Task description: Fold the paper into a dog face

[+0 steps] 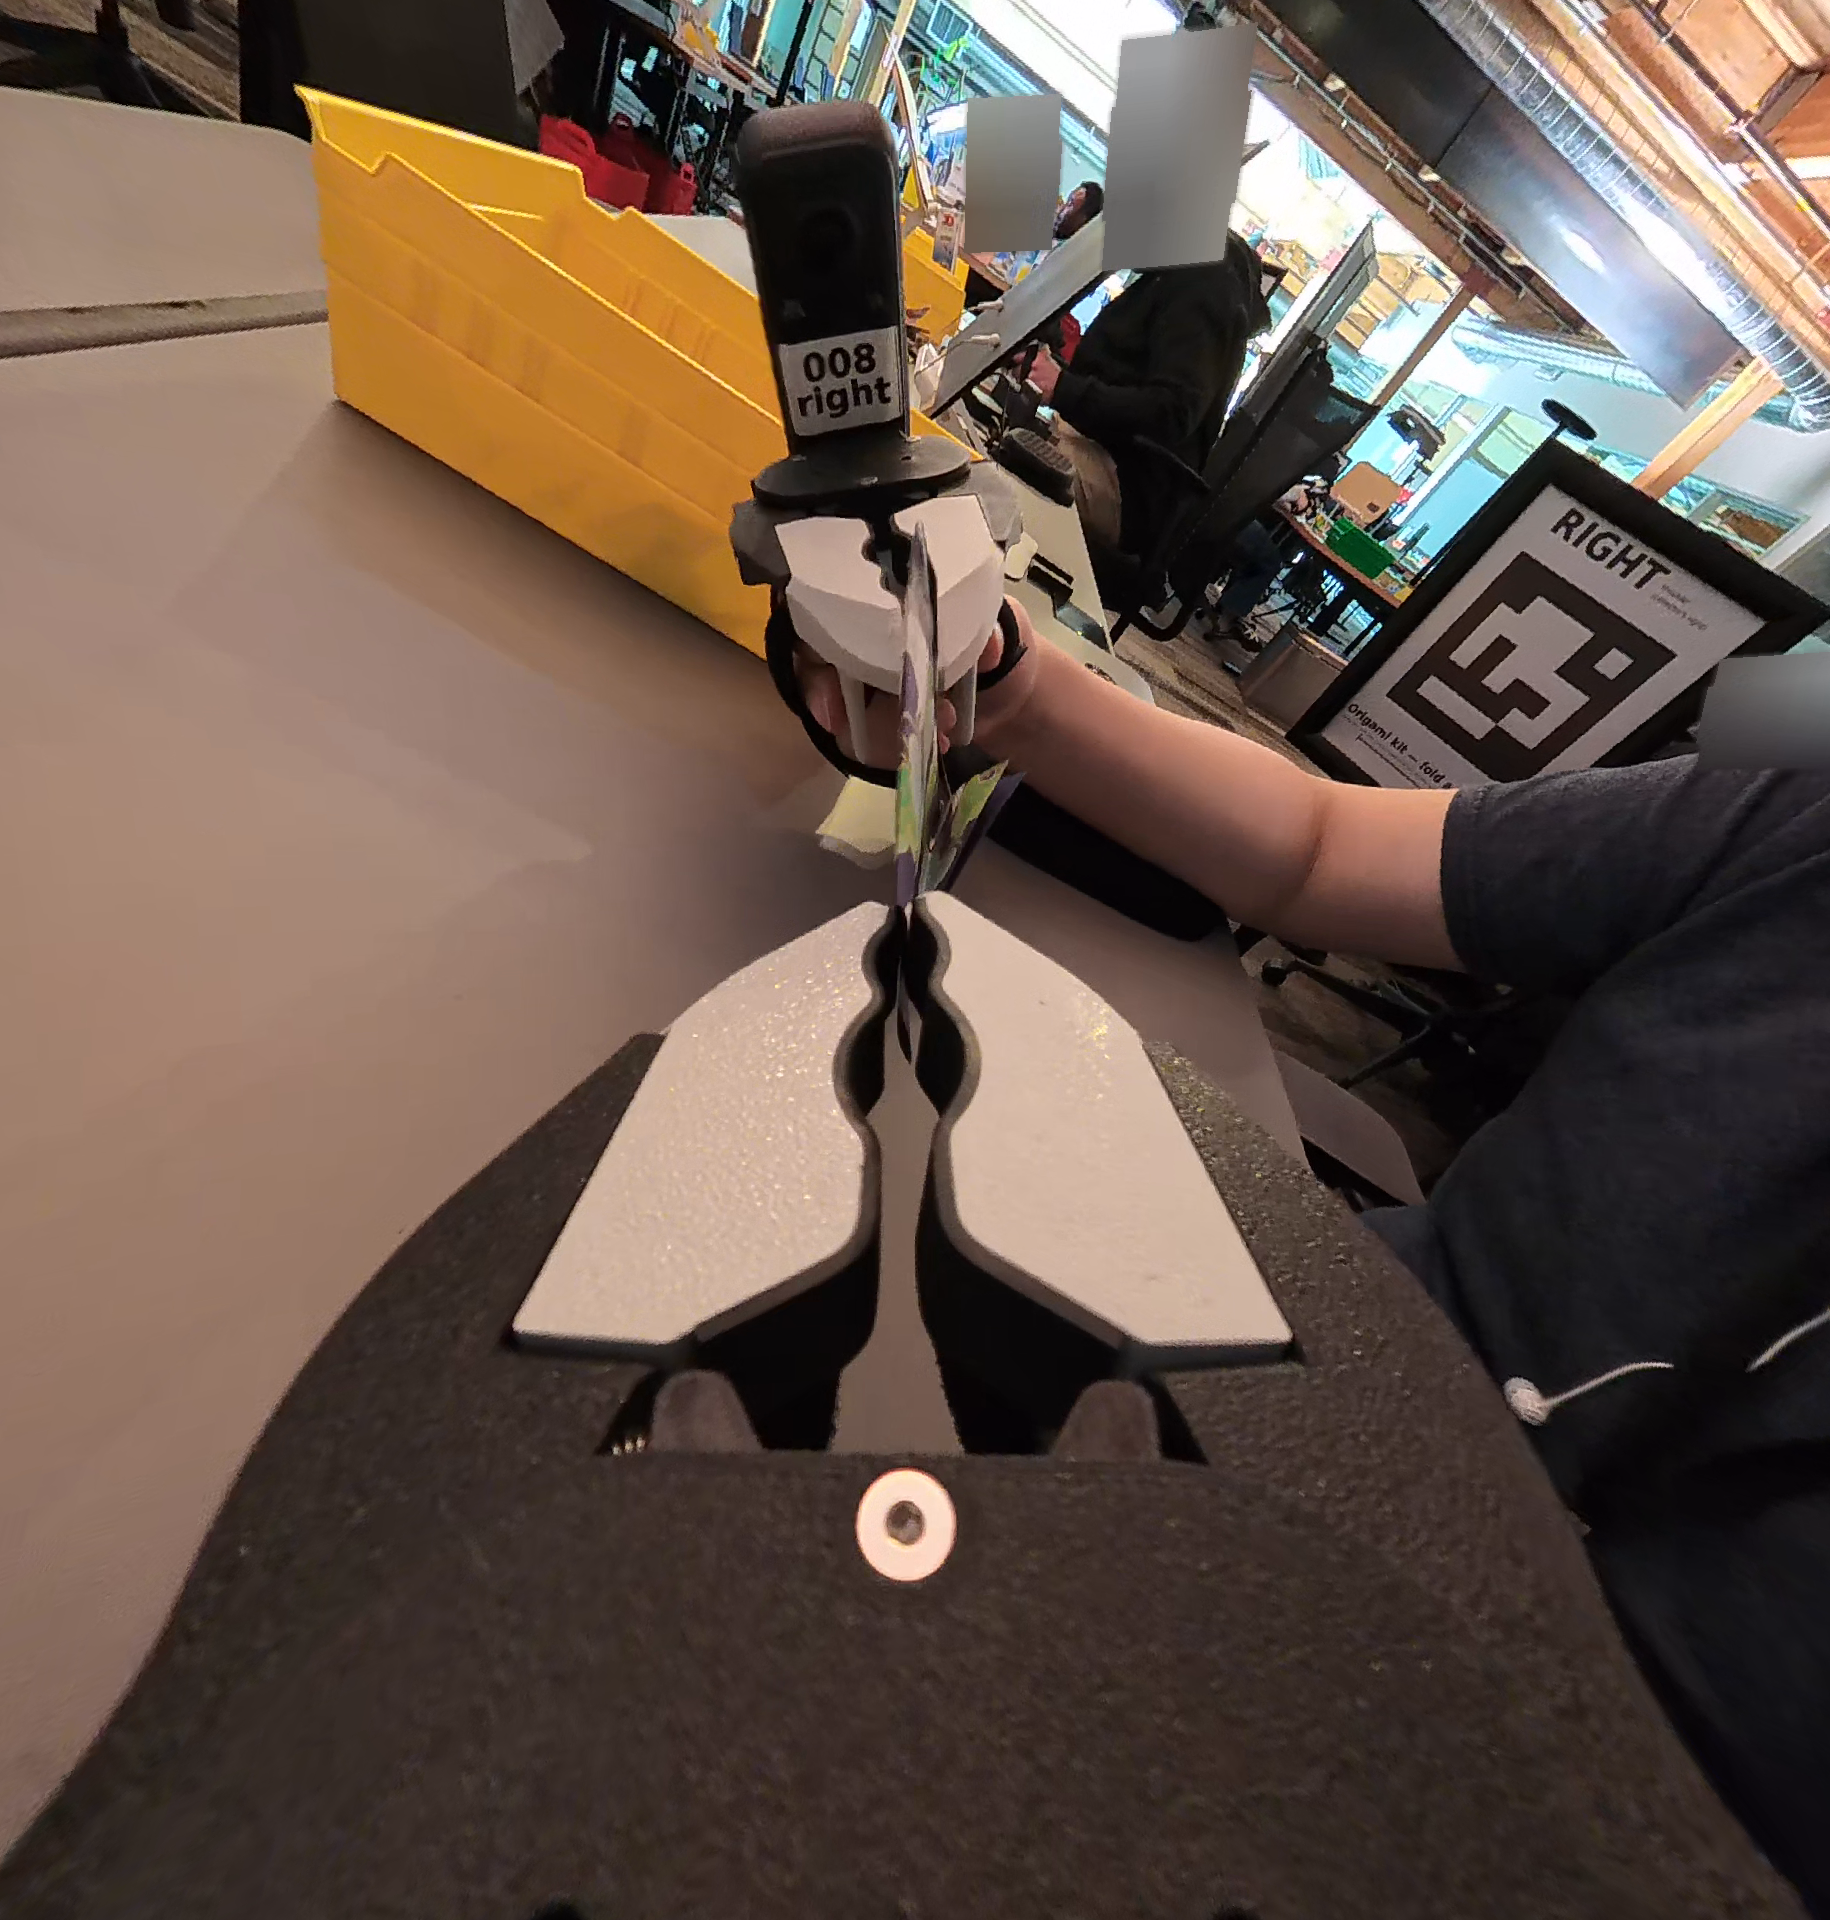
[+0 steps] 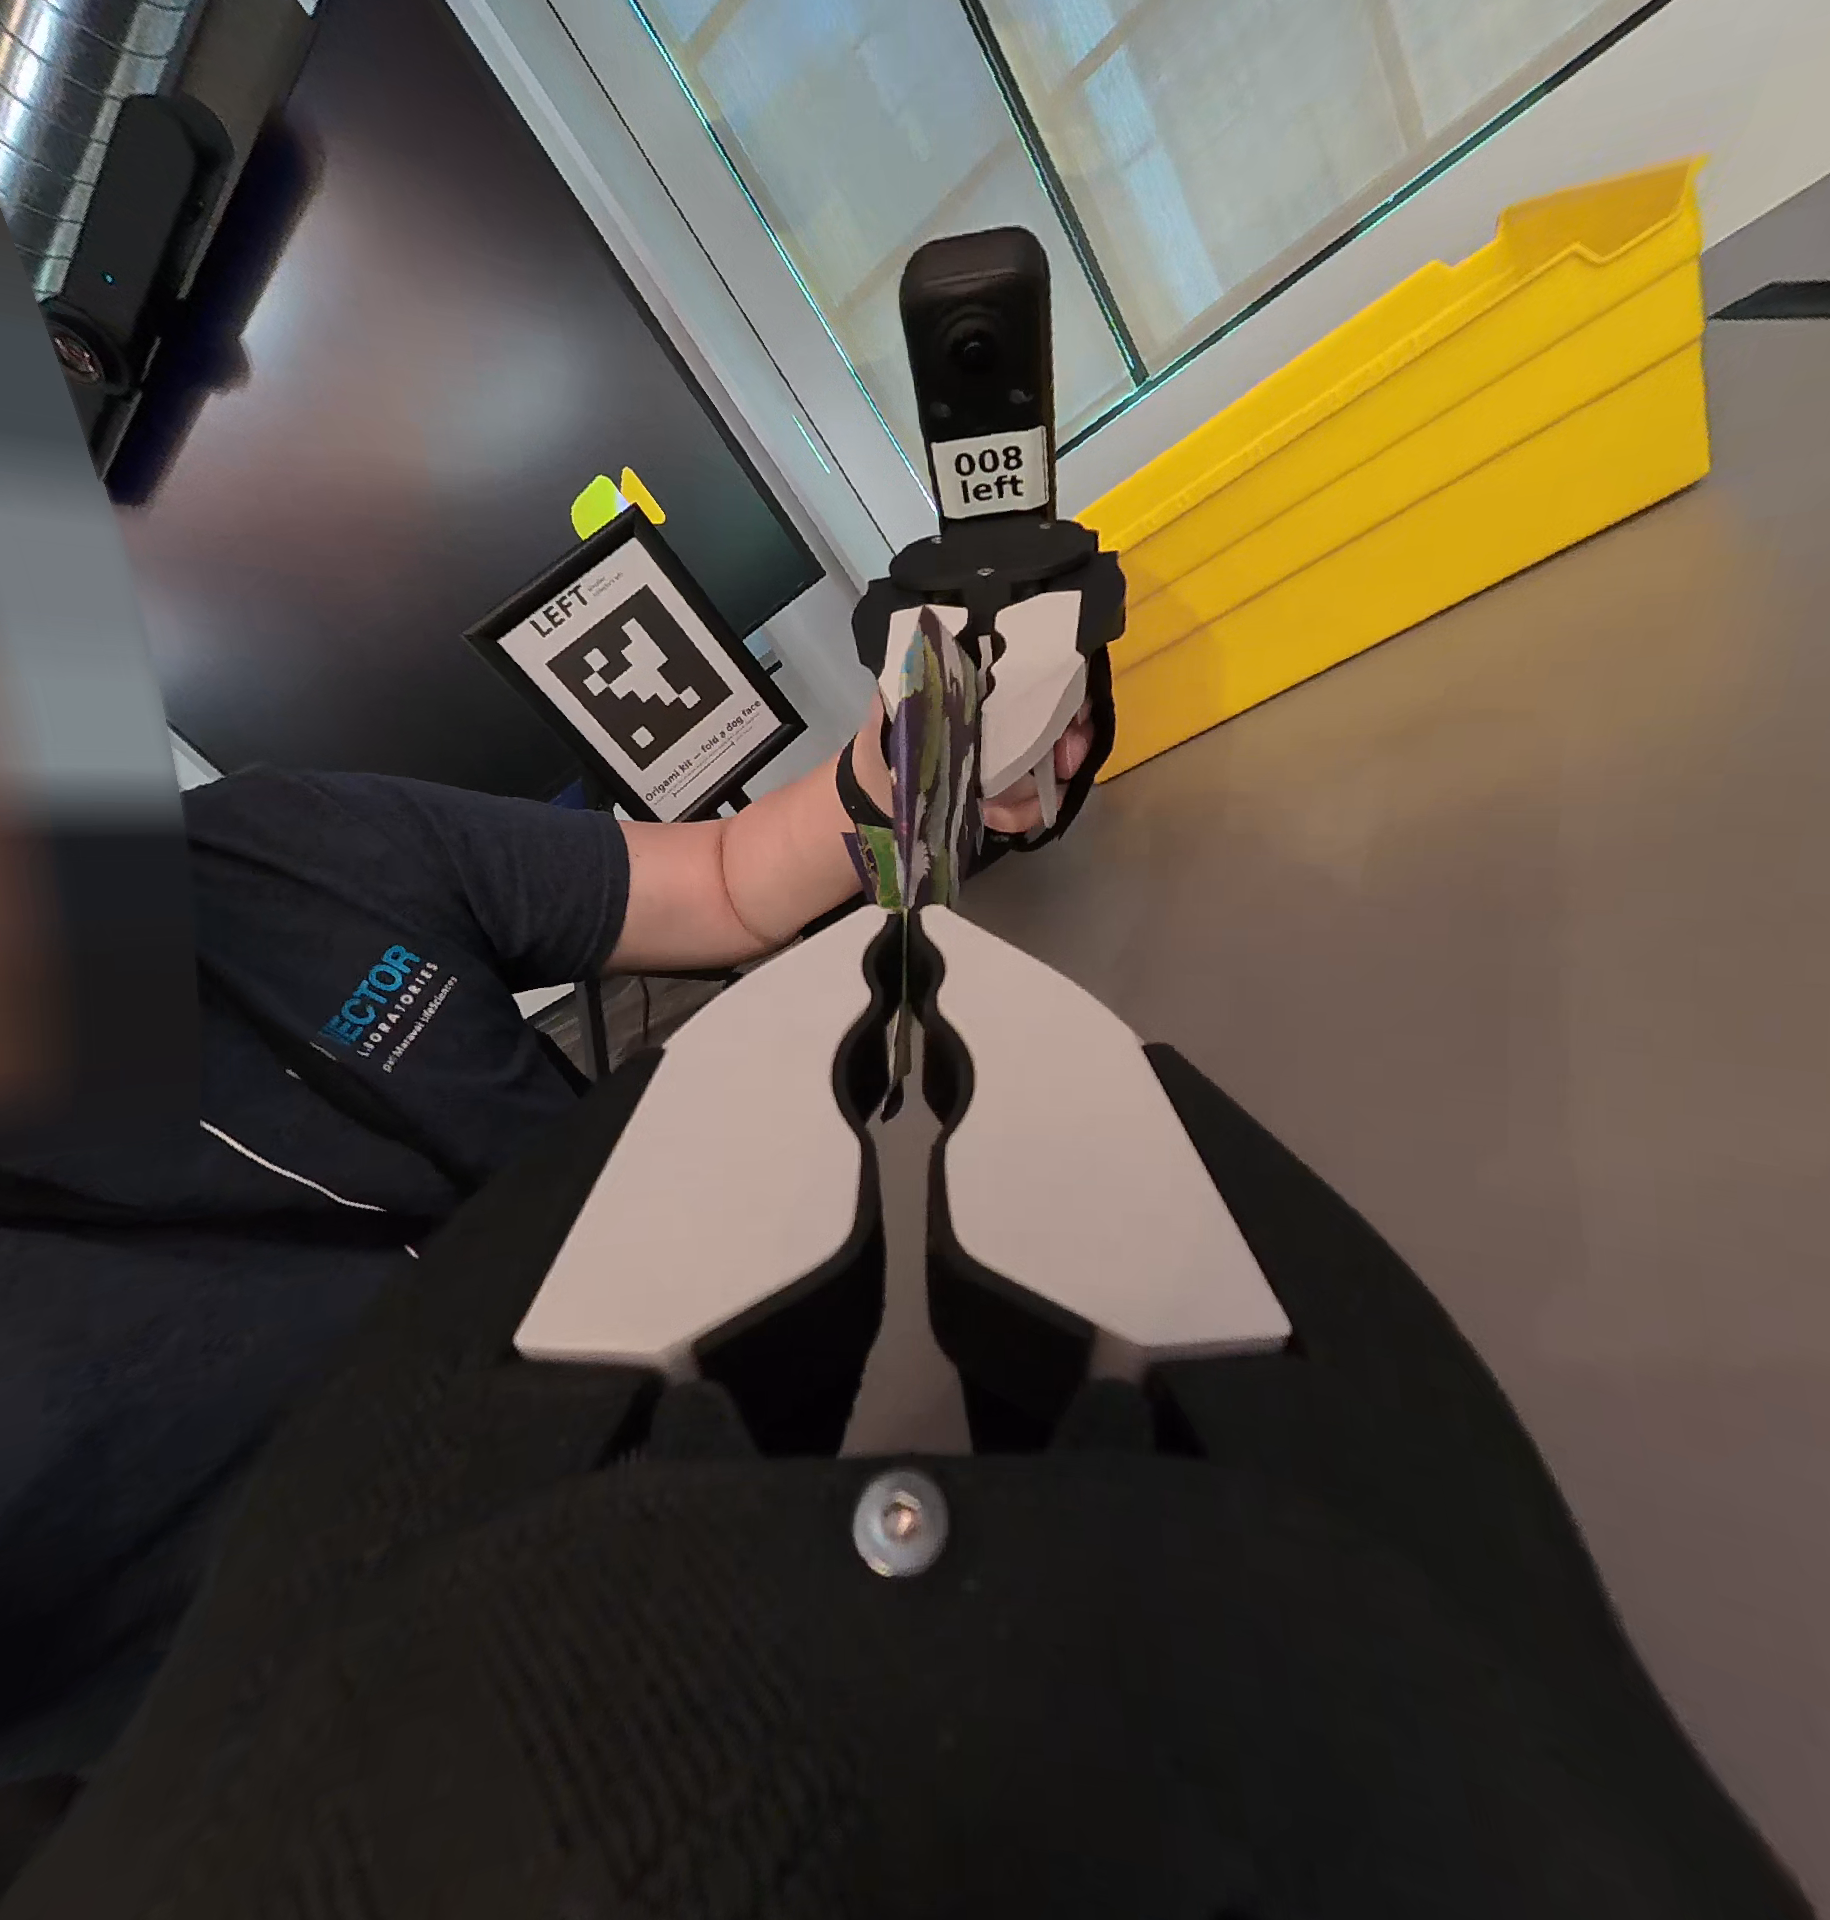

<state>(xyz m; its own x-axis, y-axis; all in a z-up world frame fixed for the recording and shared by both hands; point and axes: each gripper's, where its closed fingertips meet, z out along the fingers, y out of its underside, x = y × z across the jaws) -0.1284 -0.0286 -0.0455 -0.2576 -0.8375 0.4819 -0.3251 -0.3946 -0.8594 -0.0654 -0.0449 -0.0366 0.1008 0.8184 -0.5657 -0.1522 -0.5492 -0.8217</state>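
Spanning between them, the paper [image 1: 919, 769] is pinched by left tongs [image 1: 903, 914] and right tongs [image 2: 906, 920].

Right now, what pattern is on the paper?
Purple, green and white print on the paper, clearest in the right wrist view.

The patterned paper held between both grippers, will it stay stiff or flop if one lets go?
Probably flops: the paper is thin and held edge-on by both the left hand-held gripper and the right hand-held gripper. Its folded layers likely add slight stiffness.

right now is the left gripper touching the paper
Touching: in the left wrist view the left gripper is shut on the paper's edge.
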